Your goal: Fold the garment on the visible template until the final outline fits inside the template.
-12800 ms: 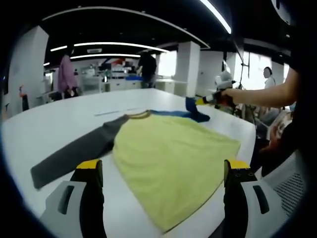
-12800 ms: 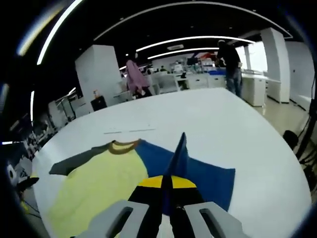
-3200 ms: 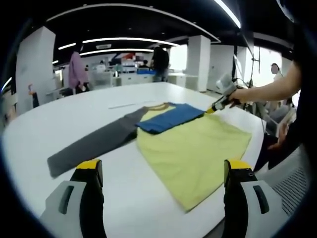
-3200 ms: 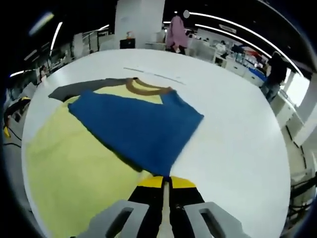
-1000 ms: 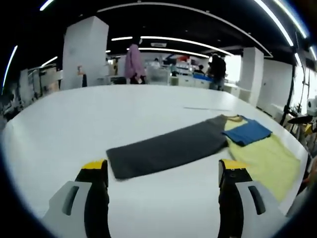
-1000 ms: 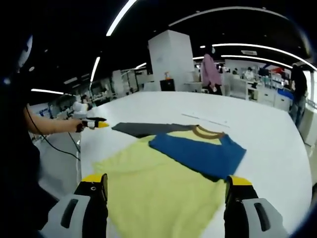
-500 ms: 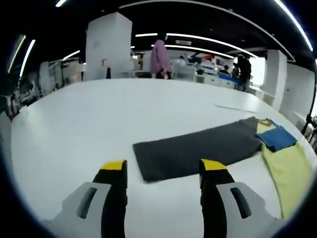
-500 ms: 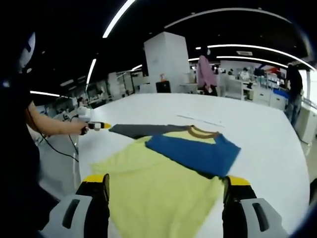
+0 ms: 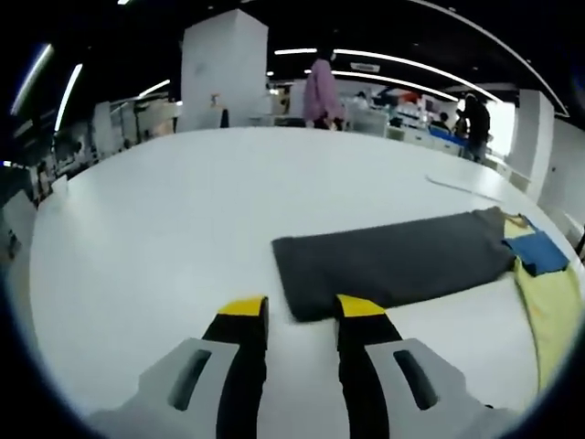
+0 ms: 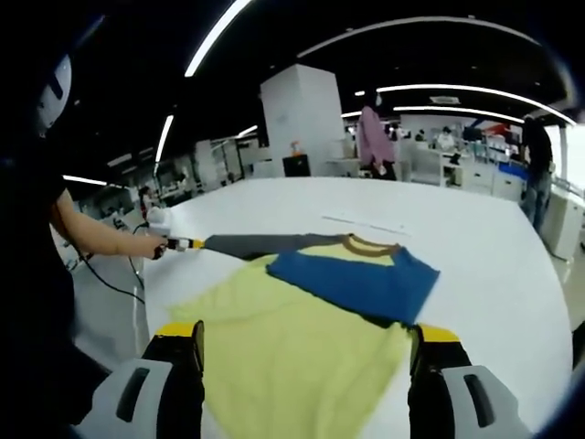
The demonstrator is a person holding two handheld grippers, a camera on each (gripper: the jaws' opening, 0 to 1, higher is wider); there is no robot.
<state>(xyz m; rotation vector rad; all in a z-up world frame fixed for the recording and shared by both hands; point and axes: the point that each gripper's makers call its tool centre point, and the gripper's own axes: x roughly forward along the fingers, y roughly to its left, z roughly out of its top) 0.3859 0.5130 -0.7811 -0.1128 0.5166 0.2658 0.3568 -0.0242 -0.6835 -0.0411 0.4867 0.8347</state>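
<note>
Now, my left tongs (image 9: 299, 313) at the grey sleeve (image 9: 395, 262).
Narrowly parted around its cuff edge; right tongs (image 10: 306, 340) wide open over the yellow shirt (image 10: 302, 343).

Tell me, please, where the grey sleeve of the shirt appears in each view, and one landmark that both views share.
Left gripper view: the grey sleeve lies across the centre, its cuff end just above the left gripper.
Right gripper view: it lies left of centre.
Shared landmark: the blue sleeve, folded over the yellow body.
</note>
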